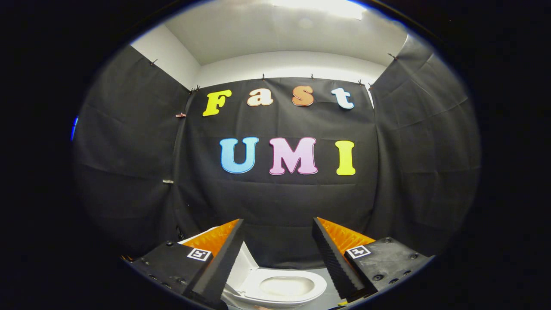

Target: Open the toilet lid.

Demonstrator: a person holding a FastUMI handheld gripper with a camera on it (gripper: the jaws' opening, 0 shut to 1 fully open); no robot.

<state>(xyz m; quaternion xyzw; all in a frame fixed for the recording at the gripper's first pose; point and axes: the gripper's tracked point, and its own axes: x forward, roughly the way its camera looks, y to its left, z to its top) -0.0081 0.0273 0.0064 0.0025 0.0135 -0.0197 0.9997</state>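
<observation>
Below the gripper [277, 241], between its two spread fingers and a little beyond them, sits the toilet [282, 287], and everything here is best placed against its bowl. To the left of the bowl, partly behind the left finger [224, 254], a pale upright slab rises from the back of the seat: this looks like the toilet lid [243, 262], already tipped up and leaning away toward the cloth wall, though the finger hides much of it and I cannot be sure how far back it stands. At the middle, the seat ring [320, 286] lies flat around the open bowl, its oval hollow plainly exposed, which is what one would expect only with the lid raised. To the right of the bowl the right finger [331, 254] stands apart from it, touching nothing. The jaws are wide apart with nothing between them; neither finger is in contact with lid or seat. Held high and looking level at the booth wall [280, 206] behind the toilet, the gripper seems to have no need to press on anything, so I judge the opening done or very nearly so, with the lid resting on its own hinge rather than on the tool.
</observation>
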